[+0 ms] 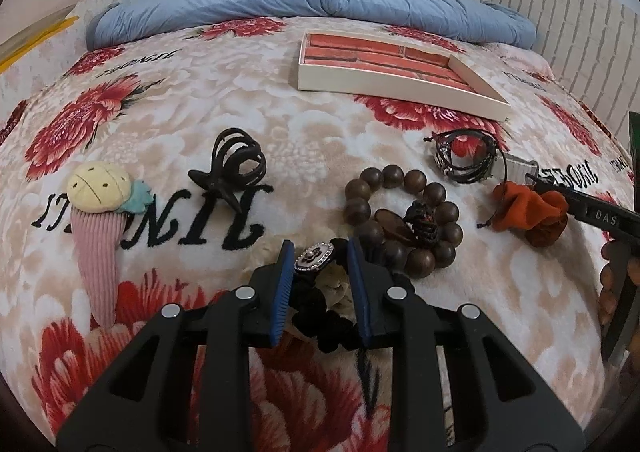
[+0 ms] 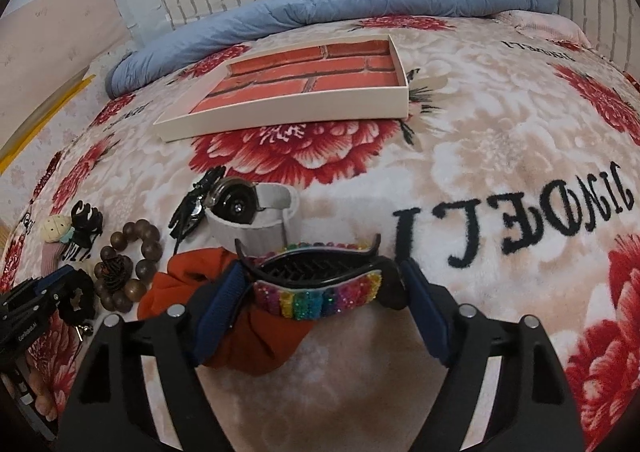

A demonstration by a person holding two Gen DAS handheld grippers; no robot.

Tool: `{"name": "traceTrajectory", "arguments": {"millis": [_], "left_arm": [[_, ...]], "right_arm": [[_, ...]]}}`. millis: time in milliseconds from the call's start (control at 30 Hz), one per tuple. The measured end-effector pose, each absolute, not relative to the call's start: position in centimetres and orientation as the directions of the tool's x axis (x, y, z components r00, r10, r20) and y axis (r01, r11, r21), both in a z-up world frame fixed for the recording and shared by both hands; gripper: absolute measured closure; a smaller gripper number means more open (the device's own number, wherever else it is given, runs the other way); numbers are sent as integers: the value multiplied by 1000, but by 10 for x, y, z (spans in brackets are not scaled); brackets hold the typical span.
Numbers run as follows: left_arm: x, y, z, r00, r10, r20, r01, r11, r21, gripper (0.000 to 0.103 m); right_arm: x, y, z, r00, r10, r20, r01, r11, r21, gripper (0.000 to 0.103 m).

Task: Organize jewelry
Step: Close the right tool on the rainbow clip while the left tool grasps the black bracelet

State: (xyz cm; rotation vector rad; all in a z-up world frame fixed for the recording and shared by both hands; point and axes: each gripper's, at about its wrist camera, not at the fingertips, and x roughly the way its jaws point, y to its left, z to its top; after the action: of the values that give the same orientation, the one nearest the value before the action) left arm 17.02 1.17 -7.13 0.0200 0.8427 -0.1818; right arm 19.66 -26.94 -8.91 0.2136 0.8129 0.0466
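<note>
Left gripper (image 1: 320, 252) closed on a black fabric scrunchie with an oval rhinestone charm (image 1: 320, 284), low on the floral plush bedspread (image 1: 180, 111); right gripper (image 2: 322, 276) straddles a rainbow-beaded black claw hair clip (image 2: 320, 288), whether its pads touch unclear; orange scrunchie (image 2: 188, 276) under its left finger; brick-lined shallow white tray (image 2: 280, 107) toward the far edge; brown wooden bead bracelet (image 1: 404, 211) beside the left gripper.

Soft, even indoor light falls on the bed (image 1: 168, 119) with only faint shadows, no glare, sharp centres, and strong fisheye bending with dark corners.
</note>
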Motion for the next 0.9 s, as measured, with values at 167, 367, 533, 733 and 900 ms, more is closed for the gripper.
{"name": "traceTrajectory", "arguments": {"millis": [167, 367, 533, 733, 900], "left_arm": [[167, 9, -72, 658, -146, -738, 177, 984, -37, 77], [168, 12, -73, 654, -164, -738, 177, 982, -62, 91], [164, 15, -71, 660, -167, -733, 167, 983, -73, 94], [156, 14, -61, 686, -160, -709, 165, 984, -63, 94], [155, 14, -46, 712, -159, -683, 161, 985, -62, 94]], "right_arm": [[196, -269, -90, 689, 122, -714, 40, 978, 205, 25], [198, -270, -90, 684, 129, -718, 39, 976, 213, 25], [197, -275, -87, 693, 143, -707, 37, 972, 232, 26], [190, -272, -80, 716, 117, -688, 33, 979, 200, 26], [186, -271, -73, 733, 96, -674, 31, 984, 174, 26]]}}
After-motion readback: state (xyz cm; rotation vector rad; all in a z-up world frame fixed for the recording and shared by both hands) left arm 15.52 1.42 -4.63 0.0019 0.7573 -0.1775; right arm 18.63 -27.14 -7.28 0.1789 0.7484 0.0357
